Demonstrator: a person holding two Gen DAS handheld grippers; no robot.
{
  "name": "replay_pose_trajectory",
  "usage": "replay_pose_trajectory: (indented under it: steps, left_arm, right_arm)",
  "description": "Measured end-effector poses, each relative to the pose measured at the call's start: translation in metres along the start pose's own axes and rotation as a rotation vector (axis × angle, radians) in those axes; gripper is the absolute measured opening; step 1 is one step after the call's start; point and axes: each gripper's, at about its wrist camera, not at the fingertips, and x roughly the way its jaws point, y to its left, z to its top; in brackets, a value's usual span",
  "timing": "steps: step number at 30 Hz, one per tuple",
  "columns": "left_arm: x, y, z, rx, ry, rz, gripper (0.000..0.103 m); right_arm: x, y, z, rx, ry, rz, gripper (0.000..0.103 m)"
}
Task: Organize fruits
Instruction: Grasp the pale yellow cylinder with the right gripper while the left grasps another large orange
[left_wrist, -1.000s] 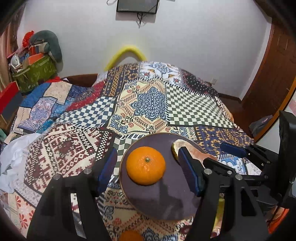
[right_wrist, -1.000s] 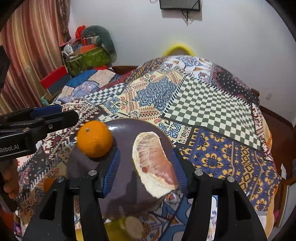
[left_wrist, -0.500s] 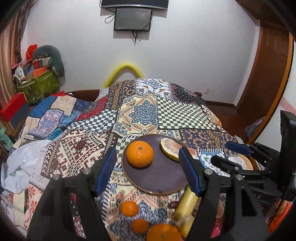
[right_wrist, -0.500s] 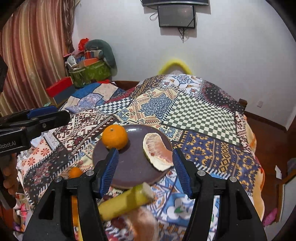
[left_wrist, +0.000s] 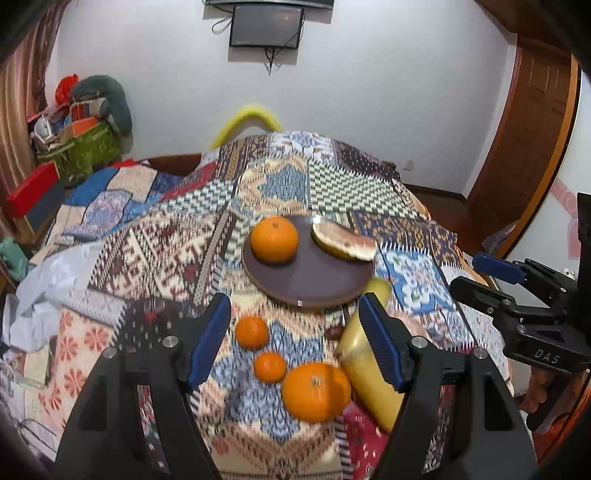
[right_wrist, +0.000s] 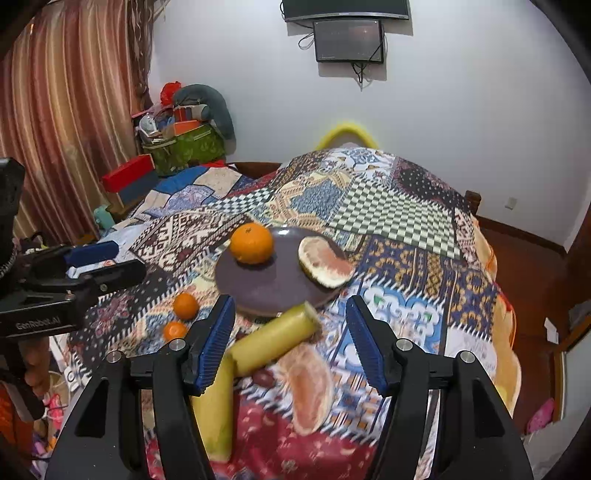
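Quilted bed (left_wrist: 177, 258): plate (left_wrist: 314, 277) beyond tongs (left_wrist: 295, 339)

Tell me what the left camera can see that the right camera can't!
Only the left wrist view shows the big orange lying loose on the quilt. Only the right wrist view shows the peeled fruit wedge on the quilt and the curtain. Both show the plate with an orange and a fruit slice on it, two small oranges, the yellow-green stalk pieces and the wall screen.
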Motion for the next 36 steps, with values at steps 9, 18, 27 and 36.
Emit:
replay_pose_trajectory:
  steps: [9,18,27,36]
  left_arm:
    - [-0.004,0.007,-0.035,0.033,0.053,0.025,0.071]
    - [0.004,0.019,-0.063,0.003,0.111,0.017,0.071]
    - [0.023,0.016,-0.075,-0.010,0.185,-0.011,0.071]
    - [0.038,-0.003,-0.071,0.001,0.212,-0.038,0.072]
  right_arm:
    - [0.017,0.024,-0.037,-0.005,0.093,0.058,0.063]
    - [0.052,0.041,-0.062,-0.009,0.193,0.074,0.063]
    - [0.063,0.042,-0.069,0.021,0.235,0.155,0.036]
    - [0.043,0.024,-0.073,0.074,0.191,0.144,0.036]
